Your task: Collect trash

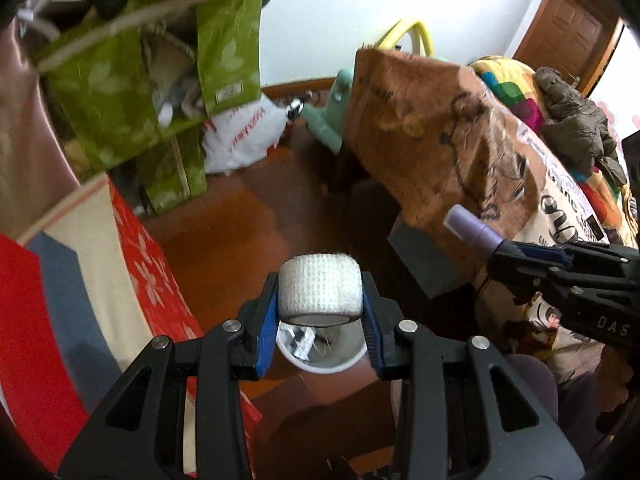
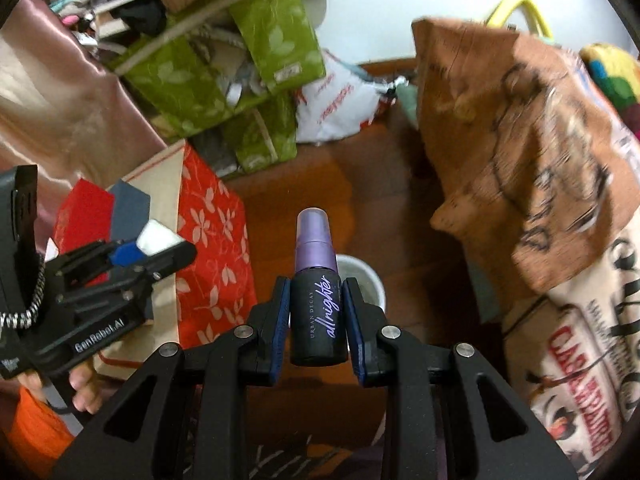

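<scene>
My left gripper [image 1: 320, 316] is closed part-way on a roll of white gauze tape [image 1: 319, 293], its blue pads [image 1: 267, 328] pressing the roll's two sides so that it sits crosswise at the fingertips with its hollow core turned down and toward me. Directly under it, on the brown wooden floor [image 1: 224, 224], stands a small white bin [image 1: 320, 364] with scraps in it. My right gripper [image 2: 316, 320] is drawn in narrower, clamped on a little black spray bottle [image 2: 318, 312] with a purple neck and a frosted purple cap [image 2: 313, 222], which points away from me; the label reads "URBAN DECAY" and, in purple script, "all nighter". The bin's rim shows just behind the bottle in the right view. Each gripper appears in the other's camera: the right one, at the edge of the left view, carries the letters "DAS", and the left one, in the right view, reads "GenRobot.AI", with my fingers [image 2: 82, 394] wrapped round its handle. To my left, close beside the bin, stands a red paper bag with white flowers [image 2: 212, 248]; behind it are green leaf-printed bags [image 1: 120, 92] and a white plastic bag with red lettering [image 1: 240, 136] too blurred to read. To my right a brown paper sack [image 1: 432, 136] covered in black print crowds in, with a cream bag lettered in red [image 2: 580, 392] below it; I cannot make those words out surely. A wooden door [image 1: 568, 36] stands far back.
</scene>
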Available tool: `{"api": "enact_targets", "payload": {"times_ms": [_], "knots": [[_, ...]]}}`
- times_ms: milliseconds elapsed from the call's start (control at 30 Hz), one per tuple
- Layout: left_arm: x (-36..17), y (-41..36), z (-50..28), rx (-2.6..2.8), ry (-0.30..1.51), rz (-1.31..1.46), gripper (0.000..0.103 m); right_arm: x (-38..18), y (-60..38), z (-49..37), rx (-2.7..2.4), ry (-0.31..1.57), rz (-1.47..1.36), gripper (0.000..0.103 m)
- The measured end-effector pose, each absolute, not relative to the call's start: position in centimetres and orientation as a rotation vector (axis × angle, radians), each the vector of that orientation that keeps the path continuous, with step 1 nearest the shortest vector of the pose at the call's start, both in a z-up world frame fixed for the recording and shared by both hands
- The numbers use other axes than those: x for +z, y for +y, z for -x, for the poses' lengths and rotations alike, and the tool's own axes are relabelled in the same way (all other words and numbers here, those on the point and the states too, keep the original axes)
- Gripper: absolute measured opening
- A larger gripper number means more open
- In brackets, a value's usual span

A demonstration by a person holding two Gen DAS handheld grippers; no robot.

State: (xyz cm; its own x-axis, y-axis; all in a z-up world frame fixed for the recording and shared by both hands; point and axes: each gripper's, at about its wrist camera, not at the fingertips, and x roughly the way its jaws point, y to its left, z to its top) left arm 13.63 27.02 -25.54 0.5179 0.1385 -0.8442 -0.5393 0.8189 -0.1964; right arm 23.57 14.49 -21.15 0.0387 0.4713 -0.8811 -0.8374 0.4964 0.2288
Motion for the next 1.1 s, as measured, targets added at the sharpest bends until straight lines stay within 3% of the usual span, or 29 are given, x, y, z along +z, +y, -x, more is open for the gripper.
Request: {"api": "enact_targets", "payload": {"times_ms": [333,600,667,733,967,1000,1100], "knots": [[-34.2,27.1,-14.4,0.387,1.116,0.542,0.037,-29.6,17.1,-23.4,0.986,1.32,0.493,0.024],[-39.1,27.5,-15.5,0.35,1.214,0.617,0.037,-30.7,19.0,-24.3,1.03,1.321,0.516,0.024],[-39.3,27.4,-15.8,0.345,1.22,0.605,0.037,-30.1,19.3,-24.3,1.036,1.28,0.54,0.028],[-39.4,27.4,-16.2,0.336,1.222,0.603,0.037,-29.7,19.6,-24.6,1.024,1.257,0.564,0.046],[-40.2,27.7,-17.2,0.302,1.23,0.674,0.037,-29.2,18.4,-26.7,0.976,1.254,0.521,0.047],[-40.2,27.7,-17.4,0.3,1.233,0.68,0.038,-29.2,18.2,-26.9,0.967,1.257,0.518,0.047],[-40.2,27.4,-17.8,0.329,1.256,0.678,0.053,-29.0,17.4,-27.3,0.945,1.252,0.512,0.047]]}}
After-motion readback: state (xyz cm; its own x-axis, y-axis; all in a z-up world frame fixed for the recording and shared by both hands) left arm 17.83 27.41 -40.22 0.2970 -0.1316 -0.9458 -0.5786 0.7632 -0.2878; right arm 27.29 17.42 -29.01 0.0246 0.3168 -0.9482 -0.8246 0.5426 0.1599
